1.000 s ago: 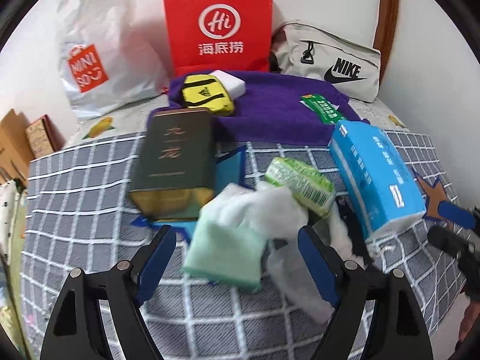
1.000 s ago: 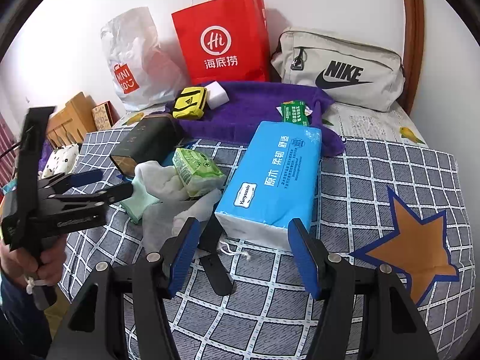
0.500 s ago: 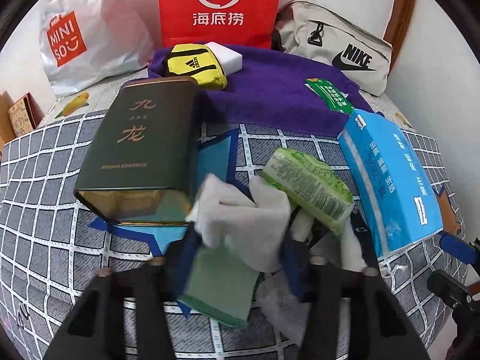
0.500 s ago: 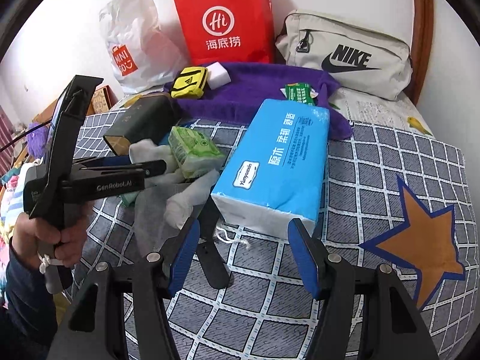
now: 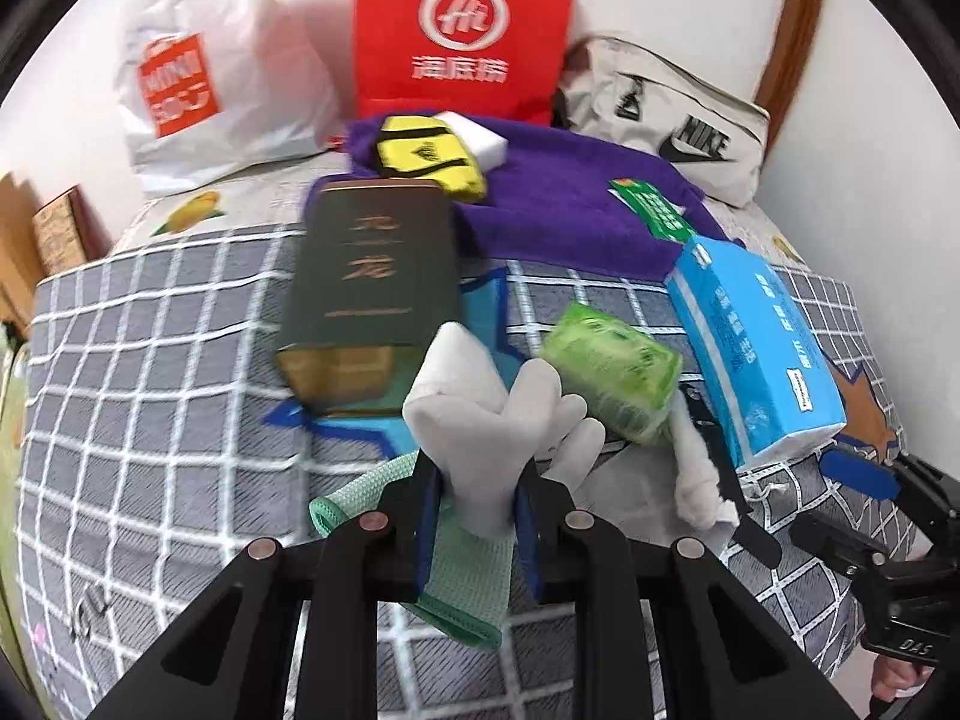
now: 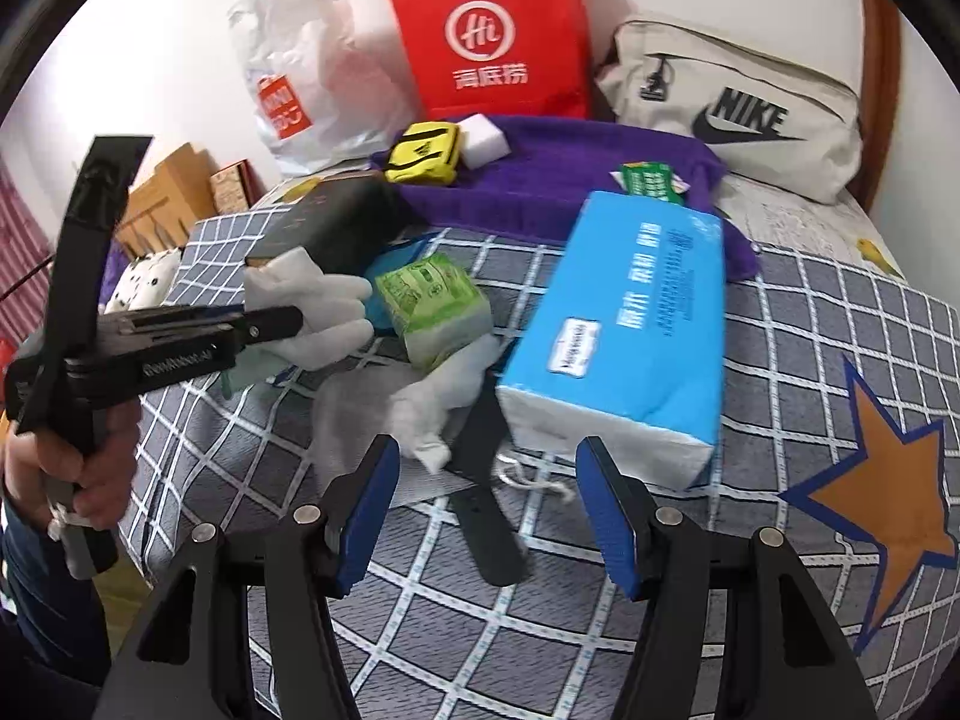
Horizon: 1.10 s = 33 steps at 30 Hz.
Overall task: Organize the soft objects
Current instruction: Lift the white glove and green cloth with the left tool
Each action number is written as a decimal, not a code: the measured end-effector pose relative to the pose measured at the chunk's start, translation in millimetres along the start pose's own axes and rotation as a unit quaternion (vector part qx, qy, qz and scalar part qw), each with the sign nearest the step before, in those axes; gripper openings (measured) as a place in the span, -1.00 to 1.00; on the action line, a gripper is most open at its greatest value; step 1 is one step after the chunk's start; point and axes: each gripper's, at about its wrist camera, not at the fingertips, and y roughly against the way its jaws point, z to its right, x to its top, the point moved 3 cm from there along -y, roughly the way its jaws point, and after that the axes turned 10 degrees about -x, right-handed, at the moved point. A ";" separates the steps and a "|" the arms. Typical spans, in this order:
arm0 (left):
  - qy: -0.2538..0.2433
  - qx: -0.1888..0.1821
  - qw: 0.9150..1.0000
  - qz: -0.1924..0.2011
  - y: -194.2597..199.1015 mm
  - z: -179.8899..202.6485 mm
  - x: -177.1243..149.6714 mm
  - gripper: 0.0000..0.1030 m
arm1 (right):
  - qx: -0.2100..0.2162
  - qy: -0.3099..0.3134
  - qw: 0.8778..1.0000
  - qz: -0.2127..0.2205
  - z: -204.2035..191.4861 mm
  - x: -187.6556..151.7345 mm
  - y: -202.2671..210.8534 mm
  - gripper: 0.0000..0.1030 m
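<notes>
My left gripper (image 5: 478, 473) has its jaws closing, and the pads pinch a bunched white cloth (image 5: 480, 414) that stands up between them. A mint green cloth (image 5: 462, 588) hangs under the same jaws. From the right wrist view, the left gripper (image 6: 288, 321) holds the white cloth (image 6: 318, 300) just left of a green tissue pack (image 6: 432, 300). My right gripper (image 6: 487, 450) is open above a black strap (image 6: 486, 510). It has nothing between its fingers. A second white cloth (image 6: 444, 396) and the blue tissue pack (image 6: 630, 330) lie just beyond it.
A dark tin box (image 5: 372, 282) lies left of the cloths on the checked bed cover (image 5: 150, 360). Behind are a purple towel (image 5: 570, 204) with a yellow pouch (image 5: 429, 156) and white sponge (image 5: 480, 138), a red paper bag (image 5: 462, 30), a white plastic bag (image 5: 198, 78) and a beige Nike bag (image 5: 678, 114).
The left gripper moved in over the cloth pile and its jaws came together on the white cloth, which now stands bunched up. The right gripper sank slightly and stayed open.
</notes>
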 end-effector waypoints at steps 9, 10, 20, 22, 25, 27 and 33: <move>0.020 0.000 1.000 -0.002 5.9 -14.5 -16.3 -0.58 | 0.004 0.013 1.000 -0.019 -8.0 -15.7 -18.6 0.12; 0.019 -0.001 1.000 -0.005 3.8 -15.0 -17.3 -0.58 | 0.005 0.014 1.000 -0.021 -8.8 -16.5 -21.7 0.10; 0.025 -0.009 1.000 -0.010 0.5 -19.7 -16.7 -0.58 | 0.004 0.023 0.999 -0.030 -12.1 -15.8 -35.0 -0.03; 0.025 -0.011 1.000 -0.014 -1.2 -19.8 -17.0 -0.58 | 0.017 0.007 0.999 -0.027 -12.3 -13.5 -35.3 -0.03; 0.024 -0.013 1.000 -0.017 -3.6 -19.8 -17.9 -0.58 | 0.005 -0.006 1.000 -0.027 -14.2 -9.5 -42.8 -0.09; 0.026 -0.016 0.999 -0.018 -5.3 -20.5 -18.0 -0.58 | -0.009 -0.011 1.000 -0.028 -14.4 -8.5 -47.1 -0.18; 0.025 -0.021 0.999 -0.022 -9.5 -21.3 -18.1 -0.58 | -0.028 -0.002 0.999 -0.020 -17.7 -7.0 -50.0 -0.40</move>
